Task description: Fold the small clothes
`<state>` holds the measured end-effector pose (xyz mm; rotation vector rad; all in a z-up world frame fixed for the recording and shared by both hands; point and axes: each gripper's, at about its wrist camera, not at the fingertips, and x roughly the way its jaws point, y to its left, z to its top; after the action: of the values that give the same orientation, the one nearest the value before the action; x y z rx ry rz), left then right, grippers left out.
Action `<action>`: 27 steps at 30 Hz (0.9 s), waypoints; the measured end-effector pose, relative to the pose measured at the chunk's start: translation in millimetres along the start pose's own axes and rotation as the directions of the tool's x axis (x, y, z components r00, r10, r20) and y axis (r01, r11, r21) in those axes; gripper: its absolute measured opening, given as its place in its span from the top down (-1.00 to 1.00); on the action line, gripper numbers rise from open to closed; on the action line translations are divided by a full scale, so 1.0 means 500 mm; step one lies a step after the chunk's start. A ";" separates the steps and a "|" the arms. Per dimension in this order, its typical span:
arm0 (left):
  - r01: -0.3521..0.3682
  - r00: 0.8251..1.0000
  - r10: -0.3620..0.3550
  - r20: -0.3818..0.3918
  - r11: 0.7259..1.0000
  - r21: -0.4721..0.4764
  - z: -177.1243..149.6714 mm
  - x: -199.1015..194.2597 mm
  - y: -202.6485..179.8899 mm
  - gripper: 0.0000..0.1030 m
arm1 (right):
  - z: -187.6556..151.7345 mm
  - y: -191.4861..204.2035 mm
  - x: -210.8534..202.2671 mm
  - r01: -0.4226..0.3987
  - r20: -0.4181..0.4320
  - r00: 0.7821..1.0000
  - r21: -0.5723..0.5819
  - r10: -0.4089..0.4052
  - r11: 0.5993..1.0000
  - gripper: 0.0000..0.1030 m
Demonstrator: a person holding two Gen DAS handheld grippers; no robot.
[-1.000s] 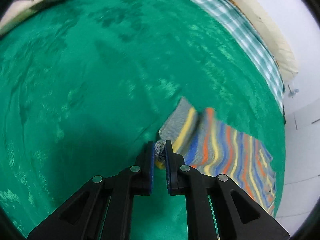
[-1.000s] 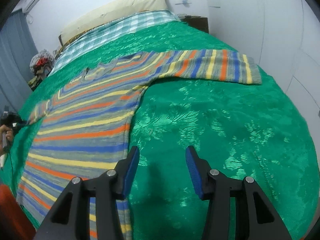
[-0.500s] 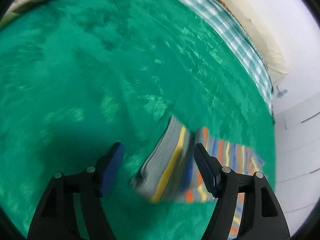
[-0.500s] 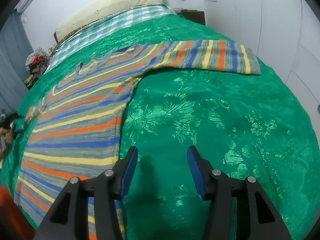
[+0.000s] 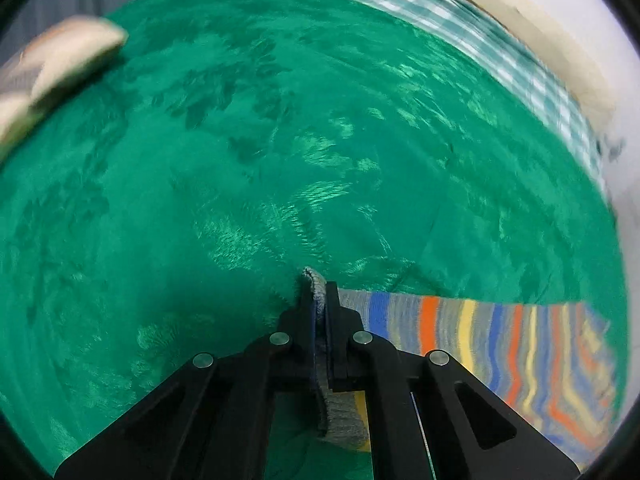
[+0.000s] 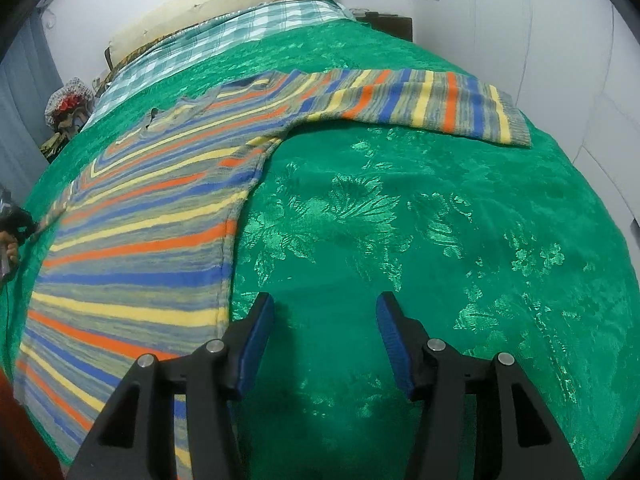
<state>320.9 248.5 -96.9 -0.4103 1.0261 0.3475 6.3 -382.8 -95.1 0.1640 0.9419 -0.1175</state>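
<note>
A bed fills most of the room, covered by a shiny green bedspread (image 6: 460, 248) with a leafy woven pattern that catches the light in patches. Spread flat on that bedspread lies the striped sweater (image 6: 152, 216), bands of orange, blue, yellow and grey, its body running toward the foot of the bed and one sleeve stretched out sideways toward the white wall (image 6: 520, 20).

At the head of the bed, beyond the sweater's neckline, a green-and-white checked sheet (image 6: 256, 28) shows past the edge of the bedspread, and a long cream bolster (image 6: 224, 4) lies against the wall behind it. A dark bedside cabinet (image 6: 390, 24) stands at the far corner of the bed. On the other side, beside the sheet, some red and white clutter sits in a heap (too small to make out).

The left gripper (image 5: 319, 304) is clamped tight on the grey cuff of the sweater's other sleeve (image 5: 480, 328), lifted a little off the bedspread, with the knit bunched between its pads. The right gripper (image 6: 325, 340) hovers wide apart over bare bedspread, just beside the sweater's side seam, holding nothing.

A pale cushion (image 5: 60, 64) lies blurred at the bedspread's far edge in the left wrist view.
</note>
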 end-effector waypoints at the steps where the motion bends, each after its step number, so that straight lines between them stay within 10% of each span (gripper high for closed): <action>1: -0.003 1.000 0.003 -0.002 1.000 0.012 0.000 0.001 -0.003 0.89 | 0.000 0.000 0.000 -0.001 0.000 1.000 0.001 0.001 1.000 -0.05; 7: 0.039 0.999 -0.038 -0.031 0.999 0.034 -0.037 -0.036 0.010 -0.19 | 0.000 0.004 0.002 -0.015 -0.007 1.000 0.000 0.015 1.000 -0.27; 16: 0.129 0.988 -0.105 -0.110 0.963 0.238 -0.271 -0.201 -0.001 -0.58 | -0.002 -0.003 -0.003 0.006 -0.018 1.000 0.007 -0.006 1.000 -0.31; 20: 0.265 0.964 -0.227 -0.142 0.884 0.385 -0.418 -0.318 -0.066 -0.58 | 0.011 0.028 -0.055 0.035 -0.043 0.998 -0.065 -0.038 0.997 -0.31; 23: 0.385 0.923 -0.317 -0.219 0.776 0.499 -0.547 -0.384 -0.130 -0.58 | 0.002 0.104 -0.107 -0.065 -0.116 0.992 -0.194 0.043 0.979 -0.31; 27: 0.360 0.932 -0.211 -0.295 0.638 0.681 -0.699 -0.383 -0.187 -0.53 | -0.063 0.229 -0.127 -0.204 -0.247 0.962 -0.383 0.113 0.901 -0.30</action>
<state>11.6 -18.6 -72.8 0.1358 1.1742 -0.4167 -36.1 -262.6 -51.9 -0.1351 1.1490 0.2549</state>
